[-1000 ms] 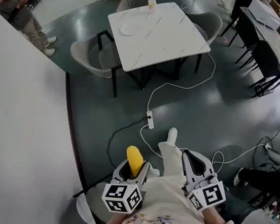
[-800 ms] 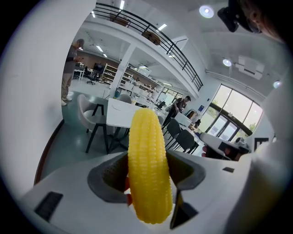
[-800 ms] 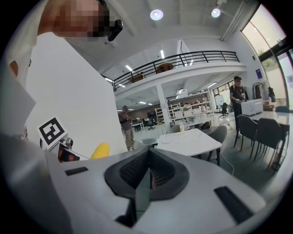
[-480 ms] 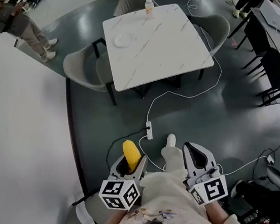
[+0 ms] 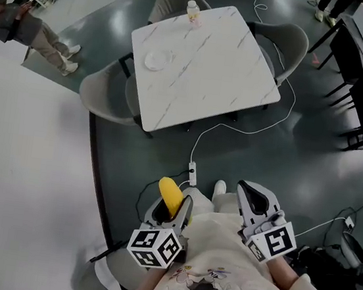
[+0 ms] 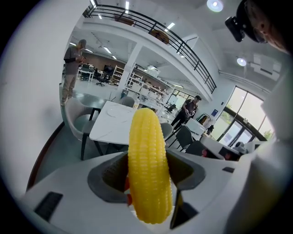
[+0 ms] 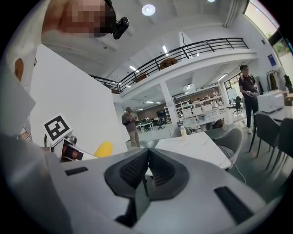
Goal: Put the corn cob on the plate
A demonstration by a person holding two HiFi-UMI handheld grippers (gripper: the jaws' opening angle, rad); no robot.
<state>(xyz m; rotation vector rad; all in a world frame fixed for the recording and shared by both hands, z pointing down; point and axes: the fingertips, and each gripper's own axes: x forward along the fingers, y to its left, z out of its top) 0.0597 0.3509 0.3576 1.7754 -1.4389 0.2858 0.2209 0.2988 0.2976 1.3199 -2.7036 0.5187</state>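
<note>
The corn cob (image 6: 147, 160) was clamped upright between the jaws of the left gripper (image 5: 173, 210); the jaws of the right gripper (image 7: 147, 170) were pressed together on nothing; both grippers were held low, near the person's body; the plate (image 5: 157, 59) was seen well apart, on the white table (image 5: 217, 73).

The white marble-patterned worktop (image 5: 212, 65) carries a small white plate (image 5: 157, 60) near its left edge and a small bottle (image 5: 193, 13) at its far edge. Nearer than the worktop, a white cable (image 5: 194, 152) and power strip (image 5: 192, 173) lie on the dark floor (image 5: 312, 158).
</note>
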